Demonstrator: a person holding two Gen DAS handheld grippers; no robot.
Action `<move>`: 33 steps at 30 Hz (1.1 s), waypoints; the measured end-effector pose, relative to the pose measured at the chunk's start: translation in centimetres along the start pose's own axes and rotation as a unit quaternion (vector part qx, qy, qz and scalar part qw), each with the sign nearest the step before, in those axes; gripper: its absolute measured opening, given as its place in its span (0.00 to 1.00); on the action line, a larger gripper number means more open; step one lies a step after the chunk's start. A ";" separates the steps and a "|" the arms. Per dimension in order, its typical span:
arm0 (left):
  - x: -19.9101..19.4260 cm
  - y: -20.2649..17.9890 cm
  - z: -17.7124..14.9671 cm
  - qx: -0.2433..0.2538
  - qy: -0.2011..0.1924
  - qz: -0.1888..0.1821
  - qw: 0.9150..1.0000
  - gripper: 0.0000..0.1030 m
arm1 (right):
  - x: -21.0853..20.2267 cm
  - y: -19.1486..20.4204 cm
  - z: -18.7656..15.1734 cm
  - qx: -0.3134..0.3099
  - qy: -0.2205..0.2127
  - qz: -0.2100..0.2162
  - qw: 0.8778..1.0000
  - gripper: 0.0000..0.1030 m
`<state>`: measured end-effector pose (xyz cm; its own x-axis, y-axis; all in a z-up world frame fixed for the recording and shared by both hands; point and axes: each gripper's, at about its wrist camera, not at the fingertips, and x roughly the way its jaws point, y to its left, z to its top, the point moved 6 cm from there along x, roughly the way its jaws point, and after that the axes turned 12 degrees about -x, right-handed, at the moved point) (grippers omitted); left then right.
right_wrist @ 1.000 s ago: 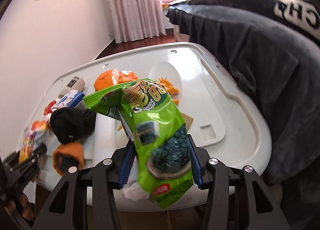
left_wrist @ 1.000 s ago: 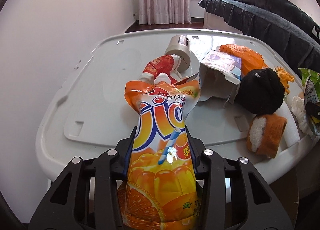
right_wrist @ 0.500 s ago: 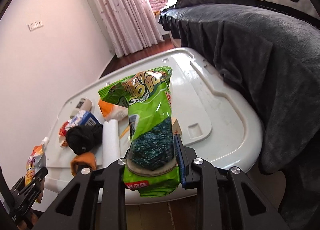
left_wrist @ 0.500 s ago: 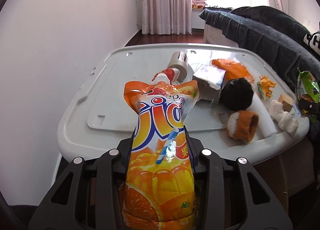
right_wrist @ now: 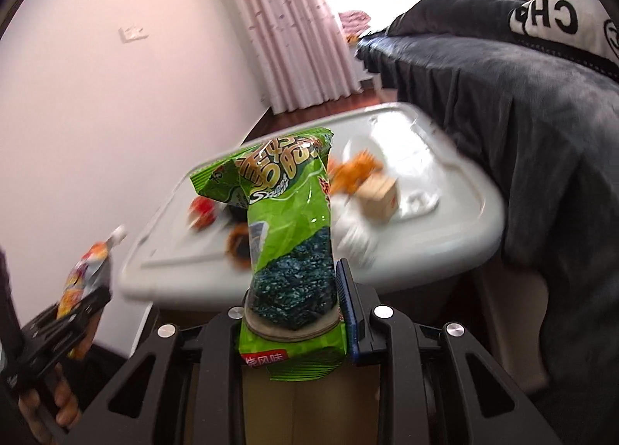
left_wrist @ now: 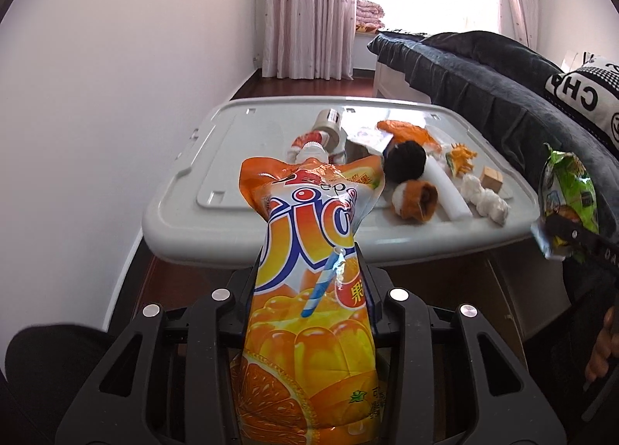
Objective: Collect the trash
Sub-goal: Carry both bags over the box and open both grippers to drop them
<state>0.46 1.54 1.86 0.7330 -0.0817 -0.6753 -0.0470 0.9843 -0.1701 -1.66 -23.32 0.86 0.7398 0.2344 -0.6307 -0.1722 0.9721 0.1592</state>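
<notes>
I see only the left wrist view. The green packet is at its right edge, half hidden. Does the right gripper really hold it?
Observer: Yes. In the right wrist view the green packet stands upright between the fingers of the right gripper. The jaws have just been closing and now pinch its lower part.
Operator: What is under that gripper?
Observer: A tan surface, the colour of cardboard, shows between the fingers beneath the packet. I cannot tell what it is.
Operator: And my own gripper, seen from outside?
Observer: The left gripper is at the left edge of that view, holding the orange pouch, with a hand below it.
</notes>
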 end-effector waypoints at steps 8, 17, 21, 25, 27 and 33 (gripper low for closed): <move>-0.4 -1.0 -5.5 0.024 0.052 -0.016 0.998 0.37 | 0.9 4.8 -5.0 -0.045 0.086 0.029 0.995 0.26; 2.3 -0.7 -7.4 0.028 0.104 -0.010 0.994 0.37 | 3.6 4.7 -7.1 -0.048 0.141 0.028 0.988 0.26; 2.7 -0.6 -7.7 0.030 0.114 -0.008 0.993 0.37 | 3.9 4.6 -7.8 -0.045 0.149 0.028 0.987 0.26; 3.3 -0.8 -8.5 0.035 0.137 -0.010 0.990 0.56 | 4.6 4.5 -8.1 -0.042 0.166 0.027 0.985 0.70; 3.7 -0.2 -8.7 0.033 0.145 0.017 0.989 0.90 | 4.4 4.2 -8.0 -0.038 0.160 0.020 0.986 0.82; 3.7 1.3 -8.3 -0.004 0.146 0.014 0.989 0.90 | 3.3 2.6 -7.0 -0.001 0.137 0.021 0.990 0.82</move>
<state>-2.50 1.21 -6.81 0.5035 -0.0970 -0.8585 -0.0713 0.9856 -0.1532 -4.20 -19.92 -6.16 0.5270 0.2689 -0.8062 -0.2015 0.9611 0.1888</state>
